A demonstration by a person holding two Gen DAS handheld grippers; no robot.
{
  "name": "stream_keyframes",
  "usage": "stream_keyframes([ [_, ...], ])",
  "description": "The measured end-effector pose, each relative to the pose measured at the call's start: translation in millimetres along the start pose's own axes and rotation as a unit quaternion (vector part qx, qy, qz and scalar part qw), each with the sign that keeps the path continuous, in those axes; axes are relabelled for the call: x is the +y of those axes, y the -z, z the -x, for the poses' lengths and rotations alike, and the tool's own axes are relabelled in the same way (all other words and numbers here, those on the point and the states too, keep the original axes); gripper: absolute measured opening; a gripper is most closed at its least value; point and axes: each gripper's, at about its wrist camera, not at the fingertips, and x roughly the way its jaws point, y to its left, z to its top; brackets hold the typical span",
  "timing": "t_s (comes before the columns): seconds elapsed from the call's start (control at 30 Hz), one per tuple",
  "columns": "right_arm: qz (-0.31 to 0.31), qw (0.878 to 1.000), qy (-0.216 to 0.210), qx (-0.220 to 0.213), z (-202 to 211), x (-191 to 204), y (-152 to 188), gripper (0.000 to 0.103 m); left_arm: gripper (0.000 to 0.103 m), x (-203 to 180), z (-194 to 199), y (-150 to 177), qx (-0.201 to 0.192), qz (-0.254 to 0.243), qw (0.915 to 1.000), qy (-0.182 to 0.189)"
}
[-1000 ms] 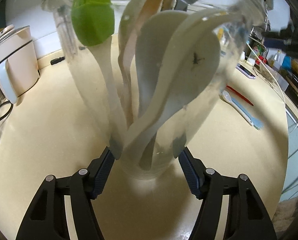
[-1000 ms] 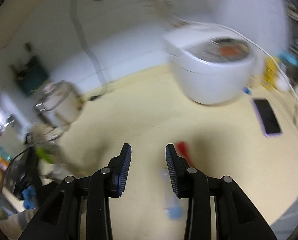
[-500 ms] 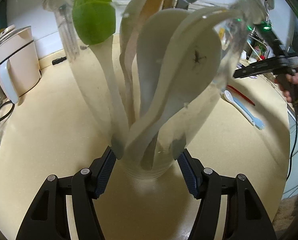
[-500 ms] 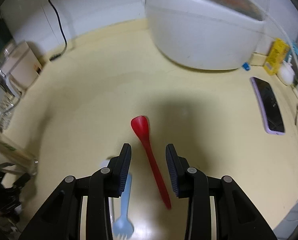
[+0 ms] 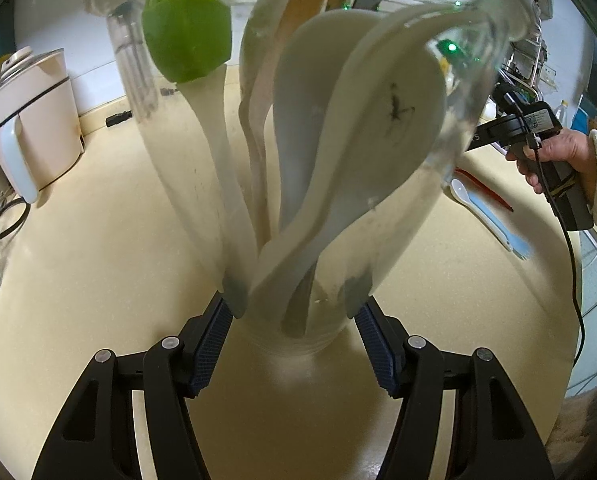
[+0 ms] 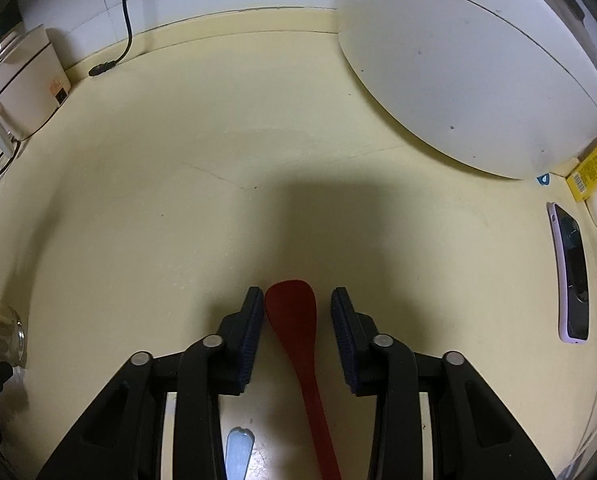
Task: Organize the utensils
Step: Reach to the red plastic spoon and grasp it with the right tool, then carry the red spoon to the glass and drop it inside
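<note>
A red spoon (image 6: 298,332) is lying flat on the cream counter (image 6: 178,200), its bowl pointing toward the white rice cooker (image 6: 478,72) at the back. The right gripper (image 6: 297,312) is straddling that bowl; its jaws have just been closing, but they are not yet pressing on it. Just beside the red spoon, on the side away from the cooker, a pale blue spoon-fork (image 5: 486,212) is lying.

Further from the cooker, the left gripper (image 5: 294,316) is clamping the base of a clear glass jar (image 5: 310,208) holding white spoons (image 5: 358,128) and a green-headed utensil (image 5: 186,44).

The risk, as I judge it: the spoon is thin and flat, so the pads may be closing over it and skidding it away, or pinching only the wide bowl so it swings. The jar looks top-heavy and could be tipping if bumped.

Compared with a second ago, the right gripper is lower and nearer the spoon; the jar is unmoved.
</note>
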Motion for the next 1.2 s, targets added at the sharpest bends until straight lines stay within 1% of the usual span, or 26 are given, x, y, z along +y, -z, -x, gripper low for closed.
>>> stream_keyframes([
  [0.07,-0.017,1.0,-0.012,-0.002,4,-3,4,0.025,0.067,0,0,0,0.0,0.0,1.0,0.0],
  [0.17,-0.033,0.999,-0.024,-0.031,21,-3,8,0.025,0.067,0,-1,0,0.0,0.001,1.0,0.001],
  [0.27,-0.042,0.996,-0.033,-0.076,55,2,13,0.025,0.067,1,-2,0,0.0,0.003,1.0,0.003],
  [0.4,-0.042,0.988,-0.045,-0.139,107,13,20,0.025,0.067,1,-2,0,0.0,0.004,1.0,0.004],
  [0.5,-0.046,0.979,-0.066,-0.188,149,24,21,0.025,0.067,2,-2,-1,0.0,0.005,1.0,0.006],
  [0.6,-0.042,0.97,-0.088,-0.224,182,35,14,0.025,0.067,3,-2,-1,0.0,0.006,1.0,0.006],
  [0.67,-0.034,0.961,-0.111,-0.25,208,44,12,0.025,0.067,3,-2,-1,0.0,0.006,1.0,0.006],
  [0.77,-0.019,0.95,-0.145,-0.277,236,65,4,0.025,0.067,3,-2,-1,0.0,0.006,1.0,0.006],
  [0.83,-0.009,0.94,-0.177,-0.293,254,80,1,0.025,0.067,3,-2,-1,0.0,0.006,1.0,0.006],
  [0.87,-0.006,0.937,-0.187,-0.296,256,87,-5,0.025,0.067,3,-2,-1,0.0,0.006,1.0,0.006],
  [0.97,0.007,0.925,-0.226,-0.305,271,102,-8,0.025,0.067,3,-2,-1,0.0,0.005,1.0,0.006],
  [1.13,0.035,0.917,-0.252,-0.306,281,133,-11,0.025,0.067,3,-2,-1,0.0,0.004,1.0,0.004],
  [1.2,0.039,0.914,-0.265,-0.303,280,138,-12,0.025,0.067,3,-2,-1,0.0,0.004,1.0,0.003],
])
